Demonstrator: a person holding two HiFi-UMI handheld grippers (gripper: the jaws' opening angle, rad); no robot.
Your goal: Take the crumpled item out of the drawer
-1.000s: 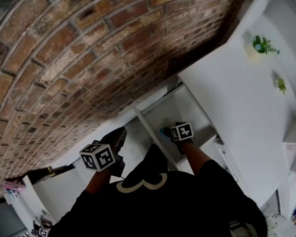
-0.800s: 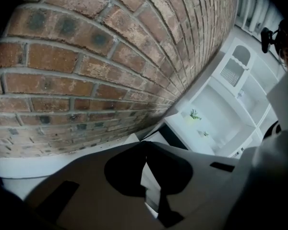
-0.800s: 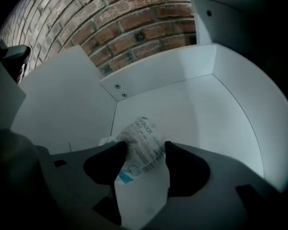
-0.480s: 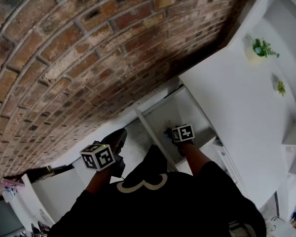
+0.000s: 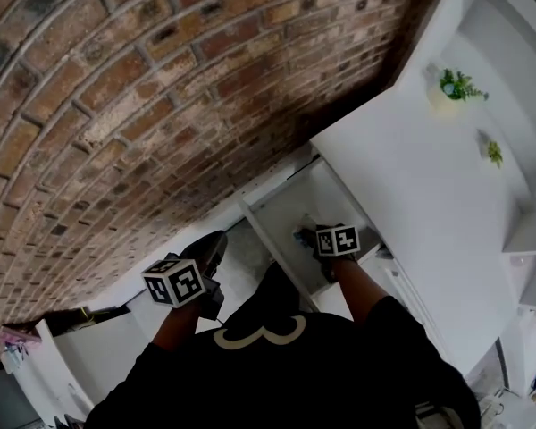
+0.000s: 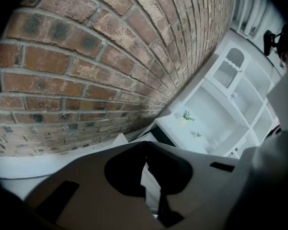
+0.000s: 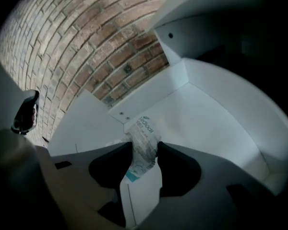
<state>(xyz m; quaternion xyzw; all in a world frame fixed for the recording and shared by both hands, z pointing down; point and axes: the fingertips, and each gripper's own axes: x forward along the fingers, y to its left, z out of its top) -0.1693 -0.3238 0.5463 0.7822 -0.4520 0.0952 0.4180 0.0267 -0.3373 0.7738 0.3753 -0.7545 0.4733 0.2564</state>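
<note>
Right, the right gripper [image 7: 144, 145] is closing on the crumpled packet [image 7: 145, 128], pads pressing both sides, down inside the open white drawer [image 5: 286, 206] at four o'clock in the head view; left gripper [image 6: 145, 147] hangs at seven o'clock, jaws together, empty, beside the brick wall [image 5: 161, 105].

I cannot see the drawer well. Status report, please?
Left gripper shut, empty. Right gripper closing on crumpled packet, inside drawer. Nothing in the way.

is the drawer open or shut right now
Open. The drawer is pulled out, its white inside exposed, and the right gripper reaches in, jaws closing on the crumpled packet between them.
</note>
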